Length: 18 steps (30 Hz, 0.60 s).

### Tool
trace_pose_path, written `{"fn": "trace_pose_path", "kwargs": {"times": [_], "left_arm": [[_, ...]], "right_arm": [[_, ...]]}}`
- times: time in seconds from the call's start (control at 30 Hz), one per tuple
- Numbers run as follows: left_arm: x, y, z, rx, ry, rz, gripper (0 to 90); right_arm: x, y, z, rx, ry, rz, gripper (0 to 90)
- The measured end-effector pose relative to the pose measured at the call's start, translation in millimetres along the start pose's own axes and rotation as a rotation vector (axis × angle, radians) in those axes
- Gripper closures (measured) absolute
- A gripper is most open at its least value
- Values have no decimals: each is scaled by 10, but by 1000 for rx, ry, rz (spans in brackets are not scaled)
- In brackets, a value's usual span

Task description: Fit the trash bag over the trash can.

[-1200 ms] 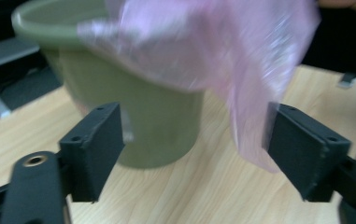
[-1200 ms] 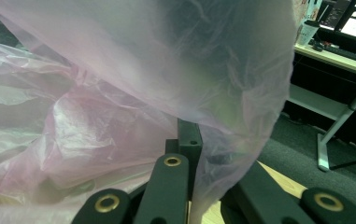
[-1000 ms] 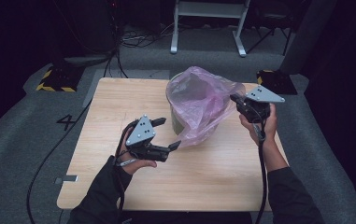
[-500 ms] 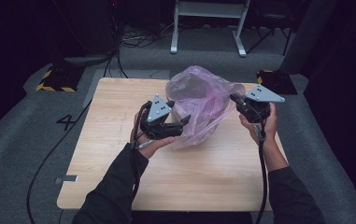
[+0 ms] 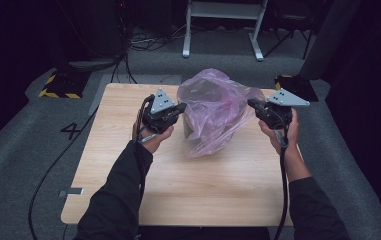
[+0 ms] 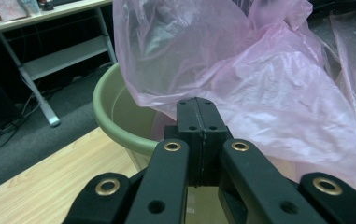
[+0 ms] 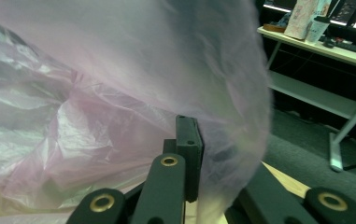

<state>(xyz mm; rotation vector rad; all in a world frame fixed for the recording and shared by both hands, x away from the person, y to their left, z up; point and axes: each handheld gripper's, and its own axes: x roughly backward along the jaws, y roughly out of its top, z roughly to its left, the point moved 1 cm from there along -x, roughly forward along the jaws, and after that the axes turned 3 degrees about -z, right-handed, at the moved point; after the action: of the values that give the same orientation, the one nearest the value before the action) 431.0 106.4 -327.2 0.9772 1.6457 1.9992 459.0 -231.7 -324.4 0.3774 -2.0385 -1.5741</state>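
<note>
Left claw (image 5: pixel 179 109) has crossed the tabletop (image 5: pixel 128 170) to the pink bag (image 5: pixel 218 115), its jaws just closed together at the bag's edge; right claw (image 5: pixel 253 104) stays clamped on the bag, which stands upright over a green bucket (image 6: pixel 119 121) mid-tabletop.

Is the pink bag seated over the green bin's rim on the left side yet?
Not yet. In the left gripper view the pink bag billows above the green bin, whose near rim is bare.

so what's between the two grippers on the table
In the high view, the pink plastic bag draped over a green bin lies between the left gripper and the right gripper.
</note>
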Motion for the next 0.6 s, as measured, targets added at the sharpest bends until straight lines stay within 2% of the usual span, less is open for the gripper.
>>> {"fn": "trace_pose_path", "kwargs": {"times": [0.03,0.07,0.13,0.17,0.2,0.23,0.27,0.3,0.33,0.37,0.4,0.43,0.5,0.53,0.6], "left_arm": [[0,0,0,0,0,0,841],[51,10,0,12,-8,-29,781],[77,20,-7,11,-5,-40,777],[105,32,-12,12,-10,-58,725],[129,46,-21,25,-13,-75,535],[145,57,-28,42,-19,-81,535],[157,64,-41,69,-33,-79,318],[169,67,-58,89,-48,-76,318],[180,66,-87,102,-64,-75,241],[198,65,-117,108,-88,-73,201],[251,62,-202,120,-107,-81,151],[251,62,-202,120,-107,-81,153],[312,59,-284,101,-92,-101,153],[325,54,-330,120,-90,-107,148],[310,51,-353,127,-89,-102,148]], "right_arm": [[0,0,0,0,0,0,883],[11,2,-11,-5,5,-4,883],[16,2,-13,-2,4,-3,883],[19,4,-14,0,1,-3,883],[33,8,-13,-1,2,-4,884],[33,8,-13,-1,2,-4,884],[45,10,-6,-3,3,-8,883],[45,10,-6,-3,3,-8,883],[51,10,-4,-1,3,-9,883],[58,10,-1,-1,2,-10,883],[67,10,7,-3,4,-11,883],[67,10,7,-3,4,-11,883],[74,11,18,3,2,-12,883],[73,14,29,8,3,-11,883],[71,16,35,12,-1,-9,883]]}}
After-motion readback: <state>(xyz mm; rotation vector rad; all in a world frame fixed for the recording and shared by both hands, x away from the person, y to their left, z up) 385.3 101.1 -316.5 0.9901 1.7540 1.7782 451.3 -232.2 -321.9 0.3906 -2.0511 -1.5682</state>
